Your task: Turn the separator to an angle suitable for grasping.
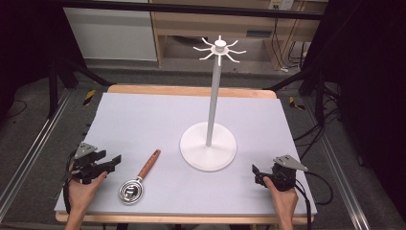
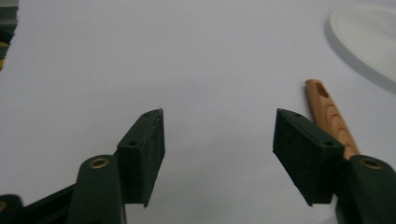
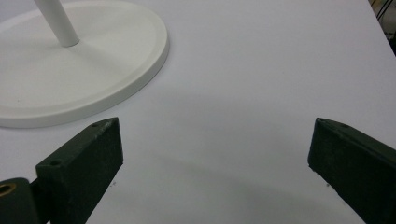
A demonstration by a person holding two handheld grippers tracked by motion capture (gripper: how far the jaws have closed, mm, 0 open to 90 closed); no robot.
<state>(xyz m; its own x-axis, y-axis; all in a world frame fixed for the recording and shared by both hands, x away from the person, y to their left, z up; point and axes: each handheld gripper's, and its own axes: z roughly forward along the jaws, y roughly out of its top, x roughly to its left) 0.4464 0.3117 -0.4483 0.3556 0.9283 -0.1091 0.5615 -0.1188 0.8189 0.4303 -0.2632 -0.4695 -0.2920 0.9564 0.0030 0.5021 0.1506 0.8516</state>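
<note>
Approach stage, probably: left gripper and right gripper gaping, empty. Next: grasp strainer handle at three o'clock, hang on stand.

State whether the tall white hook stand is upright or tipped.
Upright: the tall white hook stand rests flat on its round base, pole vertical.

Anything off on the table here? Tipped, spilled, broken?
Nothing stands out. The white hook stand is upright, the wooden-handled strainer lies flat beside its base, apart from it. Left claw and right claw are both open and empty. No spills or damage visible.
</note>
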